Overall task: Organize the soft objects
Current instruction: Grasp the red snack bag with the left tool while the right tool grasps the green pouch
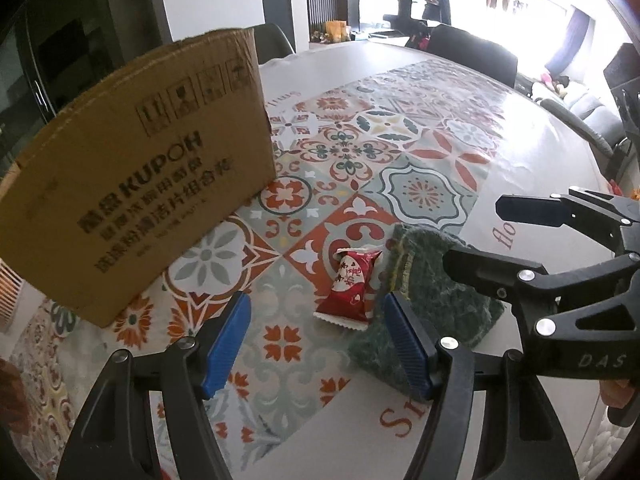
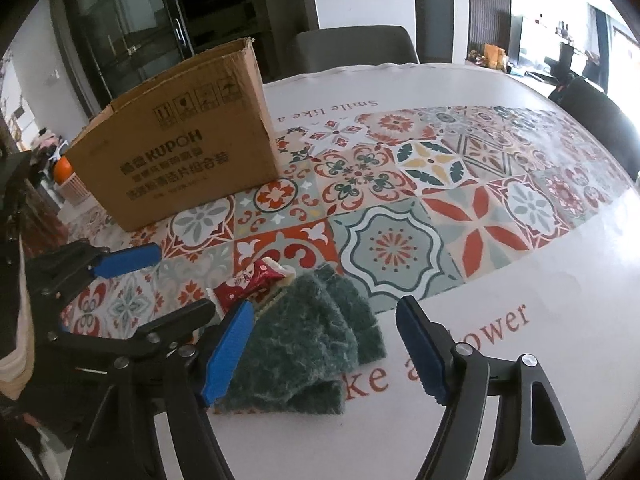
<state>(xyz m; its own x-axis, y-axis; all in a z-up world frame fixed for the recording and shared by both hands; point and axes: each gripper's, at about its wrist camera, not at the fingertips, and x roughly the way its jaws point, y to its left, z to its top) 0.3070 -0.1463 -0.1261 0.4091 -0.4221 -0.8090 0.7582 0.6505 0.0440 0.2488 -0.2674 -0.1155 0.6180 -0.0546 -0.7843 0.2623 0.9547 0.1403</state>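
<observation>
A folded dark green fuzzy cloth [image 2: 308, 344] lies on the patterned tablecloth; it also shows in the left wrist view [image 1: 432, 300]. A red snack packet [image 1: 352, 288] lies against its left edge, seen in the right wrist view too [image 2: 248, 288]. My left gripper [image 1: 316, 344] is open and empty, just short of the packet. My right gripper [image 2: 324, 348] is open and hovers over the cloth's near part; it shows from the side in the left wrist view [image 1: 480, 236]. An open cardboard box [image 1: 132, 184] stands behind to the left, also in the right wrist view [image 2: 180, 136].
The round table [image 2: 520, 280] carries a tiled-pattern cloth with lettering. Dark chairs [image 2: 352, 48] stand at the far edge. A glass cabinet [image 2: 132, 32] is behind the box. The left gripper [image 2: 120, 268] shows at the left of the right wrist view.
</observation>
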